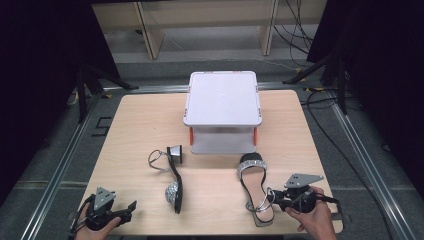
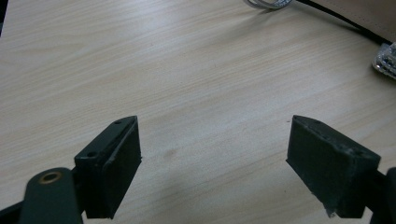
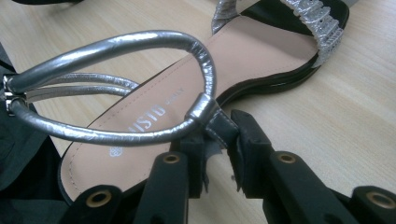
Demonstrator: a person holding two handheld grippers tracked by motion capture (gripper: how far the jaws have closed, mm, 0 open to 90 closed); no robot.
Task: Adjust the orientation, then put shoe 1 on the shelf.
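Silver-strapped black sandal (image 3: 261, 51) lies flat at the table's (image 1: 140, 125) near right; right gripper (image 3: 219, 140) pinches its heel tab. Lifting comes next, needing firm hold. Left gripper (image 2: 212, 154) spread, idle.

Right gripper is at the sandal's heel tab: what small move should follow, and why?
Probably lift the sandal slightly: the right gripper has its jaws around the black heel tab, while the left gripper rests open over bare table, so only the right can act.
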